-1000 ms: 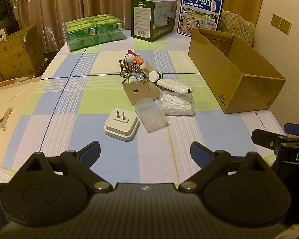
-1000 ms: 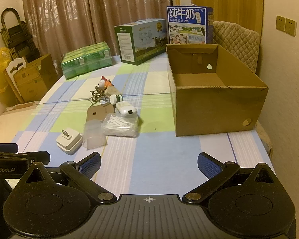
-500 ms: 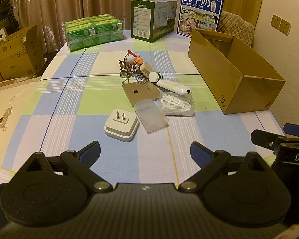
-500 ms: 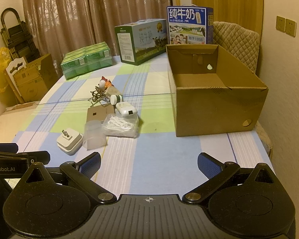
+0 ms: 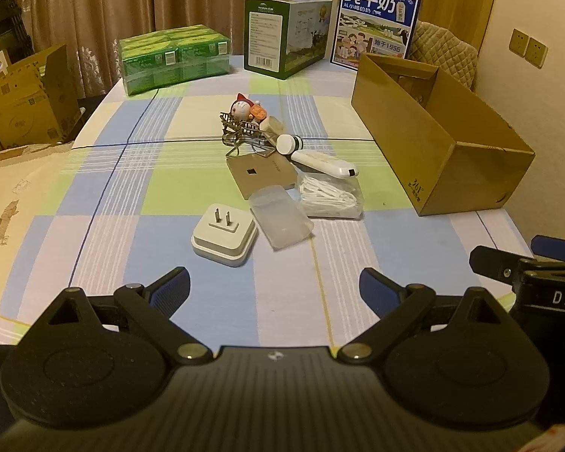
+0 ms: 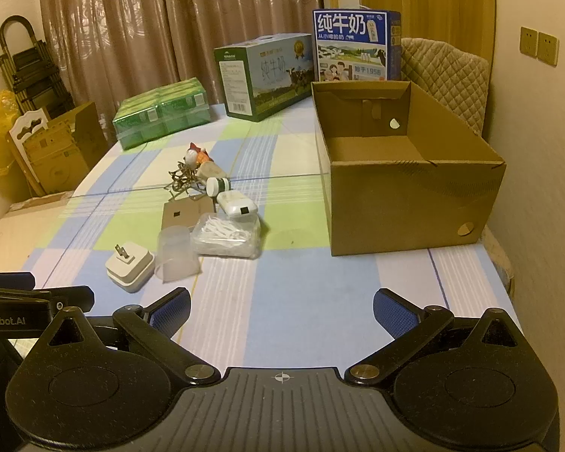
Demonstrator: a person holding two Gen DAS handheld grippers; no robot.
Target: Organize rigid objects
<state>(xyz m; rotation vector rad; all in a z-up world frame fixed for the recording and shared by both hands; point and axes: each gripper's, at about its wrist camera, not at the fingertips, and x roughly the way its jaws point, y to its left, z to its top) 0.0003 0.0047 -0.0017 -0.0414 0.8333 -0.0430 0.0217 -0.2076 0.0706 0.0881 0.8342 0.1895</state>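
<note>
Both grippers hover low over the near edge of the checked desk, empty. Left gripper fingers spread apart; right gripper fingers spread apart too. Small items cluster mid-desk: white plug adapter nearest, clear plastic case touching its right side, bag of white cotton swabs just beside, white stick device, brown card, wire basket with figurine behind. Open cardboard box sits to the right, apart from the cluster, nothing visible inside.
</note>
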